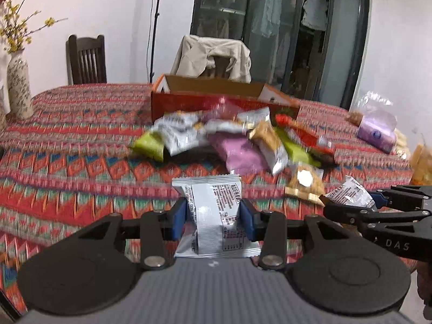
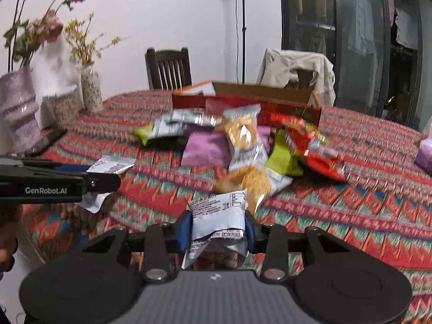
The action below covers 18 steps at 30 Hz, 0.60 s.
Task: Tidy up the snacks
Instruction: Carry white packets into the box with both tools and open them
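Note:
My left gripper (image 1: 213, 218) is shut on a silver snack packet (image 1: 216, 216), held upright between its blue pads above the patterned tablecloth. My right gripper (image 2: 217, 228) is shut on another silver snack packet (image 2: 218, 224), crumpled between its pads; in the left wrist view that right gripper (image 1: 348, 202) shows at the right edge with its packet (image 1: 348, 194). In the right wrist view the left gripper (image 2: 108, 179) enters from the left, holding its packet (image 2: 110, 166). A heap of snack packets (image 1: 237, 140) lies in front of an open red cardboard box (image 1: 216, 100).
Vases with flowers (image 2: 19, 108) stand at the table's left end beside a dark phone (image 2: 46, 143). A purple tissue pack (image 1: 376, 132) and clear bags lie at the right. Two chairs (image 2: 168, 67) stand behind the table, one draped with a beige jacket (image 1: 213, 56).

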{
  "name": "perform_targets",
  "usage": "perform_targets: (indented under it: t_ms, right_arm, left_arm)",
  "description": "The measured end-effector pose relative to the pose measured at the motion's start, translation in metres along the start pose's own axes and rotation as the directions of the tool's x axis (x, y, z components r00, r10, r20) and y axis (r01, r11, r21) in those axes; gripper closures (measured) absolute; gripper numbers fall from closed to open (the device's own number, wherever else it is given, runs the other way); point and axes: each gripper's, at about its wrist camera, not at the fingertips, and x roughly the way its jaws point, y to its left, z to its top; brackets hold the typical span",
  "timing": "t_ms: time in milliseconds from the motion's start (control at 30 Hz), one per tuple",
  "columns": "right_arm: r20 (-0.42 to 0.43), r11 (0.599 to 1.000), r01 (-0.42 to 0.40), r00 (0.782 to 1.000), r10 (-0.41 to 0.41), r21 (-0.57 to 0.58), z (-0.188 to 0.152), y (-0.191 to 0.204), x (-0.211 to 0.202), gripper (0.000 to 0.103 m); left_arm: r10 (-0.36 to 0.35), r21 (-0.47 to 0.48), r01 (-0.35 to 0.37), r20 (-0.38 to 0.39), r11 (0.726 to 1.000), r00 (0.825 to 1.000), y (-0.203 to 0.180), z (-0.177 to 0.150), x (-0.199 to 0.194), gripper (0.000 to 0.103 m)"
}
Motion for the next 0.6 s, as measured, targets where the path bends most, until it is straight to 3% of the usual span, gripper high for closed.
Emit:
perform_targets:
  t_ms: [167, 267, 400, 500, 600]
  right_arm:
    - [0.075, 0.999, -0.026, 0.997, 0.028, -0.023, 0.046, -0.024, 0.003, 0.064]
    - [0.126, 0.997, -0.008, 0.992, 0.018, -0.079, 0.094, -0.046, 0.019, 0.064]
    - [0.125, 0.996, -0.018, 0.992, 0.028, -0.083, 0.174, -0.086, 0.075, 0.063]
    - [0.039, 0.998, -0.006, 0.999, 0.008, -0.06, 0.229, -0.12, 0.155, 0.063]
    - [-0.074, 0.999, 0.03, 0.997, -0.031, -0.017, 0.262, -0.146, 0.239, 0.063]
  left_arm:
    - [-0.1, 0.008, 0.1, 0.065, 0.995, 0.993, 0.019, 0.08, 0.016, 0.06]
    - [-0.095, 0.042, 0.092, 0.096, 0.995, 0.991, 0.028, 0.143, 0.051, 0.06]
    - [-0.039, 0.061, 0.036, 0.051, 0.997, 0.998, 0.036, 0.214, 0.145, 0.06]
    - [0.007, 0.053, -0.004, -0.059, 0.999, 0.998, 0.044, 0.245, 0.235, 0.06]
    - [0.062, 0.056, -0.055, -0.15, 0.997, 0.987, 0.052, 0.262, 0.314, 0.06]
